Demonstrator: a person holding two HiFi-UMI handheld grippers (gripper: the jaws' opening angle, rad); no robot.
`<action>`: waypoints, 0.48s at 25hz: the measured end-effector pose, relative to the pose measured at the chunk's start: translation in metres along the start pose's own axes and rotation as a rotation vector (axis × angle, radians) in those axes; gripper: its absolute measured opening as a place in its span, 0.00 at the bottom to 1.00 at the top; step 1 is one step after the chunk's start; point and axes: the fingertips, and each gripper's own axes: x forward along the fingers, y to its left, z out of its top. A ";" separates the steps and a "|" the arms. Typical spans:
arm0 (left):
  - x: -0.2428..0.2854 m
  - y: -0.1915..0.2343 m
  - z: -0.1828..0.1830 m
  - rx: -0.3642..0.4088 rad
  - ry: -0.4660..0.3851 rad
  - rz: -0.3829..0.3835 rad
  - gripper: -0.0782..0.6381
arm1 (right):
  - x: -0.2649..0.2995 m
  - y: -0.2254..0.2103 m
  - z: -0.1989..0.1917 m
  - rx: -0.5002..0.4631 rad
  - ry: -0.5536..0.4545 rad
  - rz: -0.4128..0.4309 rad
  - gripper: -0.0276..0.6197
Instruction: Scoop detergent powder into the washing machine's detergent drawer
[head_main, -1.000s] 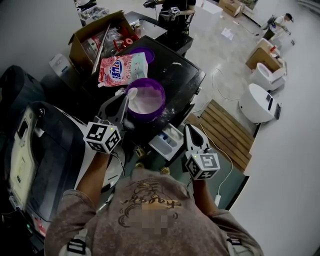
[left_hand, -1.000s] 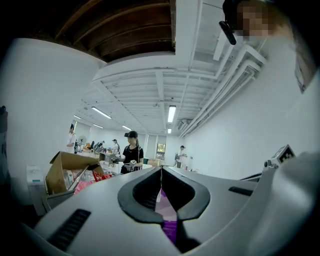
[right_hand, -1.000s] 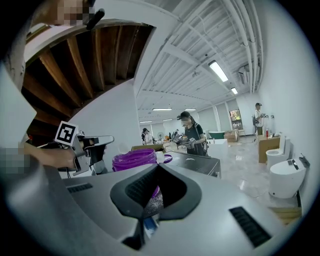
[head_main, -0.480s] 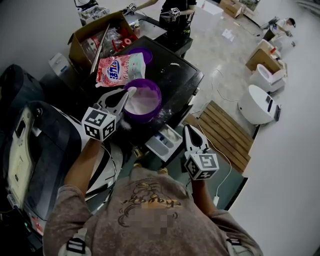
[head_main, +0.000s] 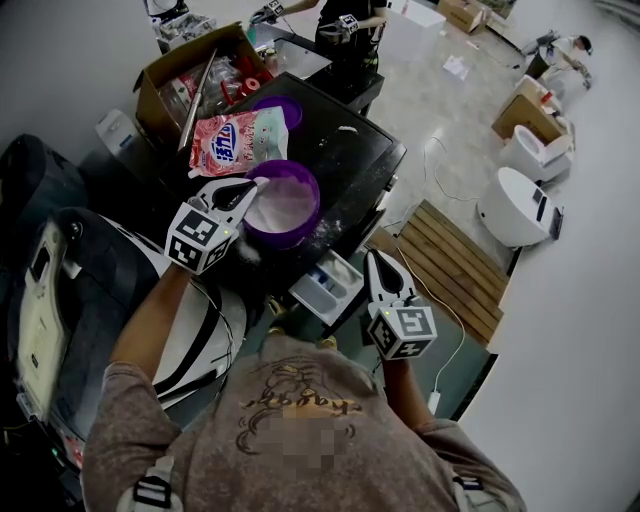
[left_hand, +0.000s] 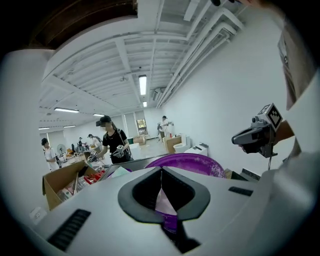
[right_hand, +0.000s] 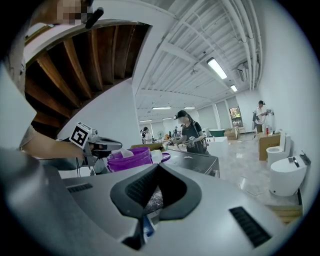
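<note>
Clamps the white scoop (right_hand: 120, 153) in the left gripper (head_main: 255, 186) at the rim of the purple tub (head_main: 301, 236), over its powder (head_main: 285, 206). Holds the right gripper (head_main: 377, 259), jaws together and empty, beside the open detergent drawer (head_main: 325, 286) below the tub.

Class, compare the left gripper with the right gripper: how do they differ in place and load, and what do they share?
The left gripper is at the rim of the purple tub on top of the washing machine. The right gripper sits lower, beside the open detergent drawer. The left gripper is shut on a white scoop, while the right gripper holds nothing. Both have their jaws together and point away from the person.
</note>
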 end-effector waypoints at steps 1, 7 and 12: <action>0.001 -0.001 -0.002 0.010 0.013 -0.011 0.14 | 0.001 0.000 0.000 0.008 -0.002 0.000 0.04; 0.006 -0.006 -0.008 0.035 0.063 -0.064 0.14 | 0.002 -0.003 -0.001 0.009 0.002 -0.005 0.04; 0.006 -0.010 -0.009 0.019 0.085 -0.099 0.14 | 0.003 -0.003 -0.001 0.011 0.001 -0.005 0.04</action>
